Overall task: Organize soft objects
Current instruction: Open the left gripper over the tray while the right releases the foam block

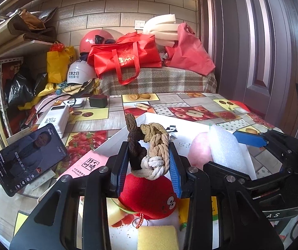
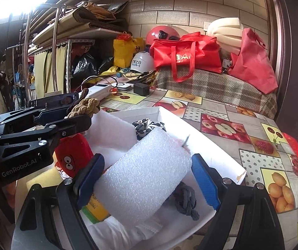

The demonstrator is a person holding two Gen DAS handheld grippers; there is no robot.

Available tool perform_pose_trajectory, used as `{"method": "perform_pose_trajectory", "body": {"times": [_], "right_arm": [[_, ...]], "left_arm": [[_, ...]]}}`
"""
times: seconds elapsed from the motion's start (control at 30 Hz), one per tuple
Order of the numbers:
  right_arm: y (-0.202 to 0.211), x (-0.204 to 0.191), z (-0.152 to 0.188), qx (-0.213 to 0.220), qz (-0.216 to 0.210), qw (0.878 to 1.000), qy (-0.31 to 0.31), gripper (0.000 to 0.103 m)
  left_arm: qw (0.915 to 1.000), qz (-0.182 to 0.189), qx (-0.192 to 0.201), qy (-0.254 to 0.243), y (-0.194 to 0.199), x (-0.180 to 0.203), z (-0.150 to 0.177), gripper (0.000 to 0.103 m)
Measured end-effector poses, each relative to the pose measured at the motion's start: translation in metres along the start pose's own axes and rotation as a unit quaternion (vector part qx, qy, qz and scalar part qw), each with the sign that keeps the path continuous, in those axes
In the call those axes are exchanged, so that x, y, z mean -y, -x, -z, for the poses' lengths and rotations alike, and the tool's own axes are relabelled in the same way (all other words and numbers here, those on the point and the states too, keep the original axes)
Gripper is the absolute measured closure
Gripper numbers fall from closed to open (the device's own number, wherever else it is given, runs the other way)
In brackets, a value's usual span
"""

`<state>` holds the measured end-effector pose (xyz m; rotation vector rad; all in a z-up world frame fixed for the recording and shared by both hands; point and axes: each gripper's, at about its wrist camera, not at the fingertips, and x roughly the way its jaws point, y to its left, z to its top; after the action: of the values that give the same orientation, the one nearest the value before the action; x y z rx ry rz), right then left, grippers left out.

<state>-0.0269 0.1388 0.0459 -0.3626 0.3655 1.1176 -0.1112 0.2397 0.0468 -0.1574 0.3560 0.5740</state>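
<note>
Far to your left a phone (image 1: 29, 158) leans up on the fruit-print tablecloth (image 1: 192, 101), its screen lit. Just behind it sits a white power bank (image 1: 55, 119) with a cable plugged in.

Next comes your left gripper (image 1: 149, 162). It is squeezing a knotted rope toy (image 1: 149, 148) made of dark brown, tan and cream cords. The blue pads press on both sides of the knot, and the rope loops stick up above them. The toy hangs over the near edge of the white box (image 2: 203, 137). Right under it you can see a red plush toy with big round eyes (image 1: 149, 198), and in front of that lies a yellow sponge (image 1: 158, 237).

Moving right, inside the box there is a pink soft thing (image 1: 200, 153) and a black-and-white patterned cloth (image 2: 147, 127) near the far wall.

Then comes your right gripper (image 2: 147, 179). Its jaws stand wide, and a big white foam roll (image 2: 144, 177) fills the gap between them. The blue pads touch the roll on both sides, so you are holding it over the box. Under the roll, on the box floor, lies a small grey rope knot (image 2: 186, 203), and a yellow and green packet (image 2: 95, 207) peeks out on the left.

Behind the box, red bags (image 2: 190, 53) are piled on a checked blanket (image 2: 215, 87).
</note>
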Motion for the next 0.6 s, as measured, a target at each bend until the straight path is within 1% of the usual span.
{"method": "perform_pose_trajectory", "body": {"times": [0.07, 0.13, 0.27, 0.33, 0.4, 0.43, 0.47, 0.5, 0.6], "right_arm": [[-0.003, 0.006, -0.001, -0.001, 0.002, 1.0, -0.015, 0.018], [-0.004, 0.009, -0.002, -0.002, 0.003, 1.0, -0.023, 0.018], [-0.005, 0.007, -0.003, -0.003, 0.005, 1.0, -0.019, 0.018], [-0.005, 0.009, -0.003, -0.003, 0.003, 1.0, -0.024, 0.015], [-0.005, 0.013, -0.003, -0.004, 0.003, 0.999, -0.034, 0.009], [-0.004, 0.015, -0.003, -0.001, 0.007, 0.999, -0.04, 0.006], [-0.003, 0.017, -0.002, 0.002, 0.011, 0.999, -0.047, 0.0], [-0.001, 0.019, -0.002, 0.006, 0.011, 0.999, -0.051, 0.0], [0.003, 0.016, -0.002, 0.017, 0.018, 0.999, -0.045, 0.0]], "left_arm": [[1.0, -0.004, -0.003, -0.005, -0.003, 0.002, -0.001, 0.067], [0.9998, -0.008, -0.01, -0.013, -0.007, 0.005, -0.001, 0.062], [0.9995, -0.015, -0.019, -0.022, -0.011, 0.008, -0.002, 0.058], [0.9995, -0.019, -0.02, -0.012, -0.011, 0.005, -0.002, 0.05], [0.9995, -0.027, -0.016, 0.004, -0.01, -0.002, -0.002, 0.032], [0.9994, -0.031, -0.013, 0.012, -0.009, -0.005, -0.002, 0.027], [0.9992, -0.036, -0.008, 0.019, -0.008, -0.007, -0.002, 0.018], [0.9989, -0.041, -0.003, 0.023, -0.005, -0.009, -0.001, 0.012], [0.9983, -0.054, 0.008, 0.02, -0.002, -0.007, -0.001, 0.011]]}}
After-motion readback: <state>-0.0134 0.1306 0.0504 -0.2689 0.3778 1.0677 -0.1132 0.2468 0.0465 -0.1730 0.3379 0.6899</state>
